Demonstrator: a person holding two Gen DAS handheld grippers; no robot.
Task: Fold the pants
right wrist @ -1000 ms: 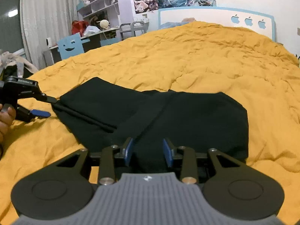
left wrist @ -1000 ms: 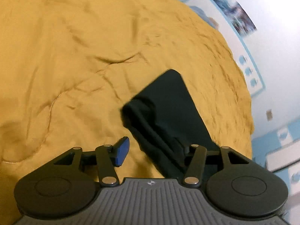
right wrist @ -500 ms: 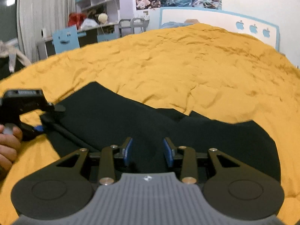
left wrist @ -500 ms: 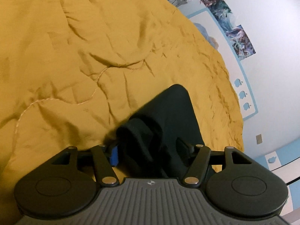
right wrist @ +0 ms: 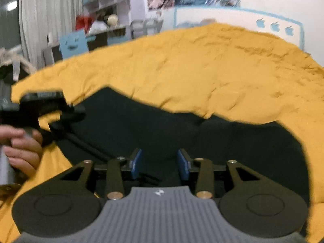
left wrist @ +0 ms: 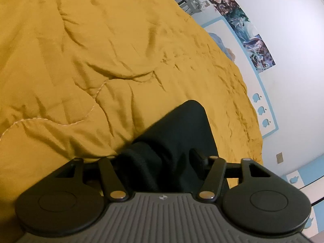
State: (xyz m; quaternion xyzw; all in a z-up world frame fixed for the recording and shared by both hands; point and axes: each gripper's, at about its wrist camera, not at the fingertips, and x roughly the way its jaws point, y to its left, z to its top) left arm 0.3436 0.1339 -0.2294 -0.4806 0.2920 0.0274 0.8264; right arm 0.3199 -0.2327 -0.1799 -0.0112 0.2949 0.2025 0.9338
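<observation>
Black soft pants [right wrist: 154, 129] on creased yellow quilt [left wrist: 85, 64], L gripper [left wrist: 160, 162] closing round bunched hem, R gripper [right wrist: 160, 162] opening astride cloth.

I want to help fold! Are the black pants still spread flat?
No. The black pants lie doubled over on the yellow blanket, one layer overlapping another.

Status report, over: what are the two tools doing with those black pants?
Left tool just closing around pants edge, grip unclear. Right tool just opening, pants under its gap, not gripping. Nothing in the way.
</observation>
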